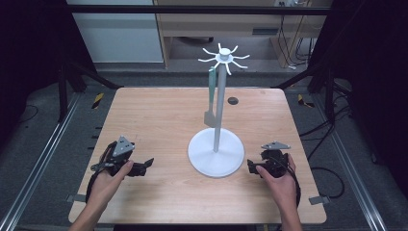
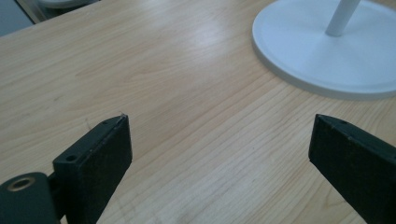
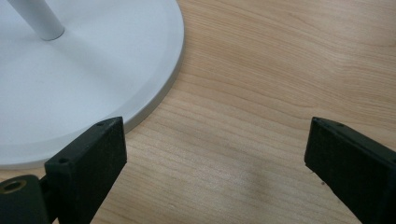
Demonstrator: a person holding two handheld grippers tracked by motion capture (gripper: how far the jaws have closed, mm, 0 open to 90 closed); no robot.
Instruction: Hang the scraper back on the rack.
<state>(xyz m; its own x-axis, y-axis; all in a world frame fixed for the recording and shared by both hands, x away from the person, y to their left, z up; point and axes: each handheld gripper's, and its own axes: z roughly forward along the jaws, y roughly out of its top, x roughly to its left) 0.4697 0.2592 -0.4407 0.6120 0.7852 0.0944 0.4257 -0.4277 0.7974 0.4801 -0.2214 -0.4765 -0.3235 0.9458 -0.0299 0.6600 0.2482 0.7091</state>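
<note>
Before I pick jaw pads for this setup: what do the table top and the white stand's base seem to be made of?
The table top looks like pale wood or a wood-grain laminate; long grain lines run across it, with a soft satin sheen. The stand's base looks like white painted metal or moulded plastic, I cannot tell which: it is smooth, even in colour and matte, with a shallow stepped rim.

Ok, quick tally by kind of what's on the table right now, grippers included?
White hook stand: 1
Utensil hanging on the stand: 1
Grippers, left gripper and right gripper, both open: 2
Small dark round spot on the table: 1
Total: 5
</note>
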